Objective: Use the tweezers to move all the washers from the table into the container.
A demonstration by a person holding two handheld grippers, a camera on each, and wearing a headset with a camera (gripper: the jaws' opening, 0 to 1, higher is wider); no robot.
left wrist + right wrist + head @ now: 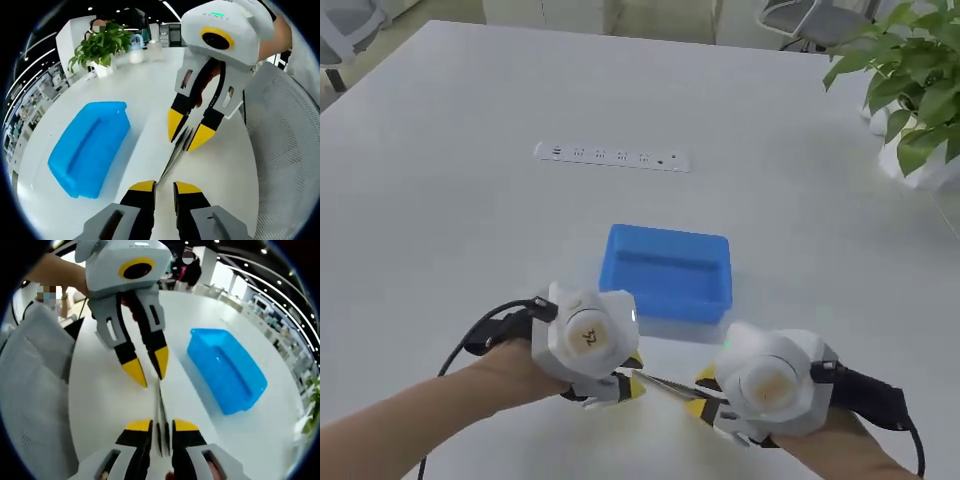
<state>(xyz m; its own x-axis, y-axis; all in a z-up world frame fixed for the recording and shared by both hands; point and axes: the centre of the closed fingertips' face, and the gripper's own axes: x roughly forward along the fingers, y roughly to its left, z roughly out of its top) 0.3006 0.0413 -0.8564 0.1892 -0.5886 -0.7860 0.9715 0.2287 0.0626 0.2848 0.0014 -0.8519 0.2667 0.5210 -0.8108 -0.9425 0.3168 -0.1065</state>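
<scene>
Thin metal tweezers [670, 385] hang level over the white table [470, 230], spanning the gap between the two grippers. My right gripper [700, 395] is shut on their wide end [161, 432]. The pointed end [170, 162] reaches my left gripper [165, 187], whose jaws stand slightly apart around it; in the right gripper view the left gripper [148, 369] shows a clear gap between its yellow tips. In the left gripper view the right gripper [189, 131] faces me, tweezers between its jaws. The blue container [665, 270] sits just beyond both grippers, also seen as a blue container [87, 147] [227, 367].
A white power strip [612, 156] lies further back on the table. A potted plant [915, 70] stands at the far right corner. A grey mesh chair back [285, 140] is close behind the grippers on the near side.
</scene>
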